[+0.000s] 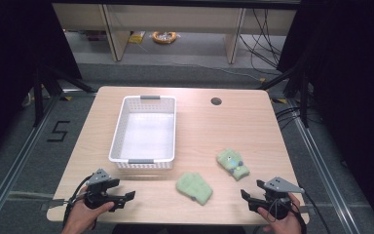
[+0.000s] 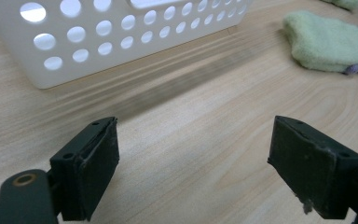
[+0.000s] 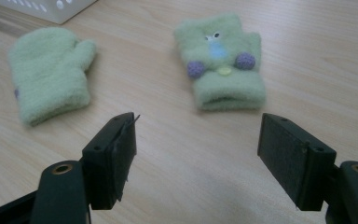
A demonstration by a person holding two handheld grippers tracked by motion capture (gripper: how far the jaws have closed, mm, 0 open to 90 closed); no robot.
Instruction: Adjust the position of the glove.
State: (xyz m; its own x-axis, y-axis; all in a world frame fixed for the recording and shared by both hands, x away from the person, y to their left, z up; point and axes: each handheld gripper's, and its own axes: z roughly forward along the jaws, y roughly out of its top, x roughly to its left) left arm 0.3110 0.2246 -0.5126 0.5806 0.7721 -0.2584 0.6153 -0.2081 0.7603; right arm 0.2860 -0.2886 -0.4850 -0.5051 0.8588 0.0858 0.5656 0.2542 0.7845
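Green fleece is what I am working with: two small pale green mittens lie flat on the light wood worktop [image 1: 204,122], both on the near side of the white perforated basket [image 1: 145,130]. The plain mitten [image 1: 194,187] lies just off the basket's near right corner, thumb outward. The decorated mitten [image 1: 233,163], with a stitched face, two purple pompoms and a button, lies farther to the right of the basket, well apart from the first.

My left claw [image 1: 126,197] is released, jaws spread wide over bare wood just in front of the basket's near wall, grasping nothing. My right claw [image 1: 247,199] is also released and empty, out past the decorated mitten on the side away from the basket, with that mitten's cuff facing it.

What could go wrong, as I judge it:
- The fleece is soft and flat against the wood. If I close too high, the pads may pinch only fluff and the mitten would slip out on the lift.
- If I come in too low, the jaws may scrape the worktop and push the mitten along instead of gripping it.
- A grip on a pompom or the thumb alone would leave the rest dangling, and it could catch on the basket's rim.
- My left claw sits near the basket wall, so a careless swing could knock the light basket askew.
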